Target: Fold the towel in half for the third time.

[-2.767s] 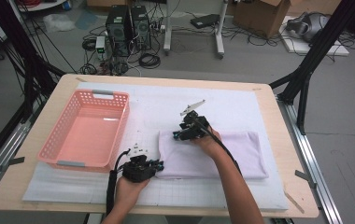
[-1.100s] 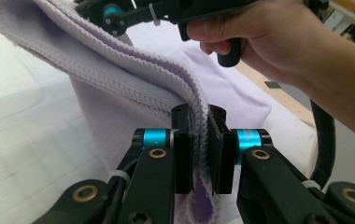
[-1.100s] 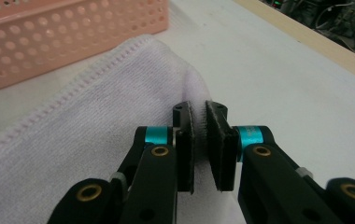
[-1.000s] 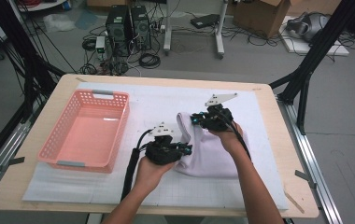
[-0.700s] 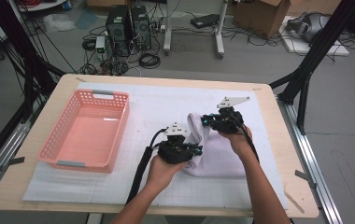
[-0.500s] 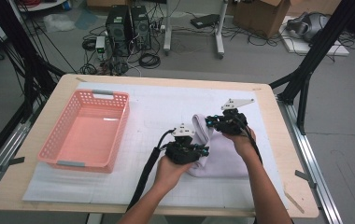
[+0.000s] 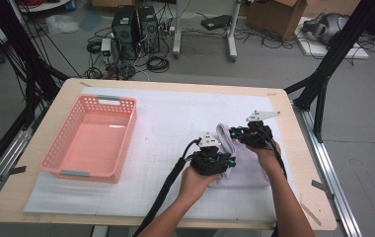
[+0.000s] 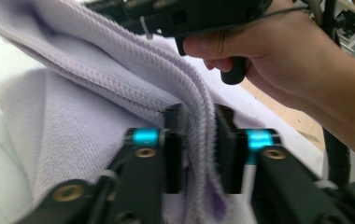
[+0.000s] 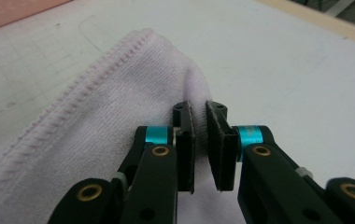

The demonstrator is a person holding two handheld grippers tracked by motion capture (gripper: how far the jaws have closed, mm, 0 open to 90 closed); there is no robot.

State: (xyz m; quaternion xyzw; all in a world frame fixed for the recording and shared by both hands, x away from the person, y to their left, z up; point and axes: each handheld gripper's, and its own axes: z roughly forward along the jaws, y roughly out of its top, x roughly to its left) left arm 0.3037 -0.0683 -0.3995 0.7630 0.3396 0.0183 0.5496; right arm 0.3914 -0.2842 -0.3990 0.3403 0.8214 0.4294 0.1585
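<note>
Left gripper [image 8: 198, 149] jaws clamp a fold of lilac towel [image 8: 96, 102], cloth bunched btwn pads. Behind it a hand [image 8: 278, 56] grips the other gripper's handle

Both forearms reached in from the near edge. The left gripper [image 7: 223, 159] sat low beside the right gripper [image 7: 235, 133], each with its 2 jaws clamped tight, wrists angled inward, hands nearly touching.
</note>
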